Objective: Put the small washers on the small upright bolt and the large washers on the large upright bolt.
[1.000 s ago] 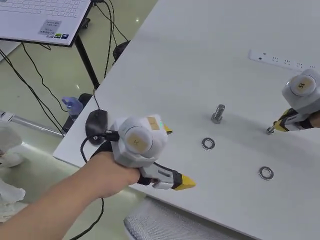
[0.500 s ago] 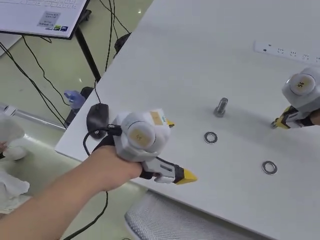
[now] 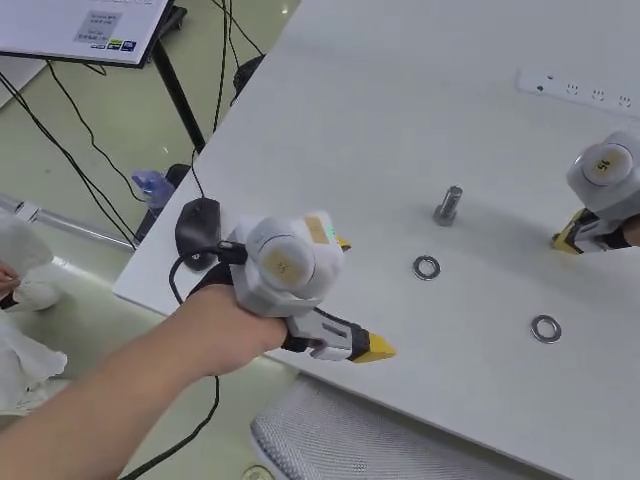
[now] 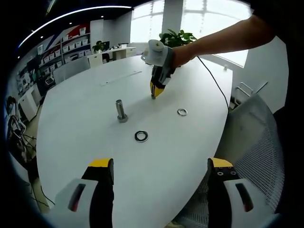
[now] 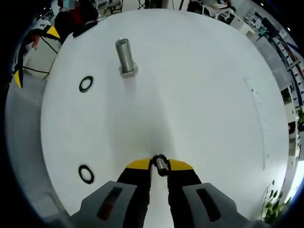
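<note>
large bolt (image 3: 448,205) upright, open tabletop (image 3: 400,110) around

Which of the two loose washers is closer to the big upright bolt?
The washer just below the large bolt in the head view; the other washer lies farther off to the right.

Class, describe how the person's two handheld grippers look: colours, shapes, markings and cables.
Both the left gripper and right gripper have rounded white housings topped with a tan disc, the right's marked in dark print, and jaws with yellow tips. The left one also carries a tan sticker and has a black cable attached.
</note>
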Motion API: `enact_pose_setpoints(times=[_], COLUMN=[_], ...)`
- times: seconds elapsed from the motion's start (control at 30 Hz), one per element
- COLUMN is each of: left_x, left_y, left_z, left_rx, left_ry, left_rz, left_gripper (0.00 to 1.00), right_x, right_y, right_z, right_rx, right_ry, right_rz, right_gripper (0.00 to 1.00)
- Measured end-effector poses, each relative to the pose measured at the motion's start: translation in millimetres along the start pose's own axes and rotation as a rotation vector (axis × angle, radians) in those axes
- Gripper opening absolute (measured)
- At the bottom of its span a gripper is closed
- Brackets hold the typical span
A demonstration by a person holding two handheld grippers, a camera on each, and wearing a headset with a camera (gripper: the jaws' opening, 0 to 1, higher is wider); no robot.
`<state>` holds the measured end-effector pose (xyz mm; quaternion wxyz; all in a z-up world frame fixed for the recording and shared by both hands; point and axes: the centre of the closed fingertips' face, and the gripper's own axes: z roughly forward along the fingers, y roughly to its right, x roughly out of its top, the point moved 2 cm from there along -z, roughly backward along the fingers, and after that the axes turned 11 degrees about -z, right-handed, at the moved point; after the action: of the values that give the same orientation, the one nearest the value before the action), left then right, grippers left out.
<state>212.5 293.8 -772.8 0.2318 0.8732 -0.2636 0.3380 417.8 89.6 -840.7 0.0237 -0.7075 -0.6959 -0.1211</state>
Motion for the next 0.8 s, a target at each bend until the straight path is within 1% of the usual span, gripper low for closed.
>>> enact_pose_setpoints(times=[0.17,0.23,0.47,0.63,0.73,0.8], left_x=[-1.0,-0.6,-1.3,-1.8,-1.7,-2.0], left_y=[-1.4,-0.4,1.1,-0.5,-0.8,-0.6], left_z=[0.4,1.2,1.2,-0.9,-2.3,-2.9], left_rx=[-0.002,-0.006,-0.009,-0.001,-0.002,-0.001], left_ry=[-0.009,-0.009,-0.014,-0.016,-0.012,-0.014], left_rz=[-0.001,-0.001,-0.002,-0.002,-0.006,-0.006], left_gripper=[0.79,0.79,0.78,0.79,0.78,0.78], right_x=[0.6,0.5,0.6,0.6,0.3,1.2], right_y=[0.0,2.7,-1.0,-1.6,-1.9,-1.9], right_z=[1.3,4.2,1.1,0.2,-0.6,-1.2], right_rx=[0.007,0.011,0.01,0.016,0.009,0.008], right_ry=[-0.002,-0.003,-0.005,-0.001,0.0,0.005], right_rz=[0.002,-0.002,0.0,0.007,-0.003,-0.004], right_gripper=[0.13,0.13,0.13,0.14,0.15,0.17])
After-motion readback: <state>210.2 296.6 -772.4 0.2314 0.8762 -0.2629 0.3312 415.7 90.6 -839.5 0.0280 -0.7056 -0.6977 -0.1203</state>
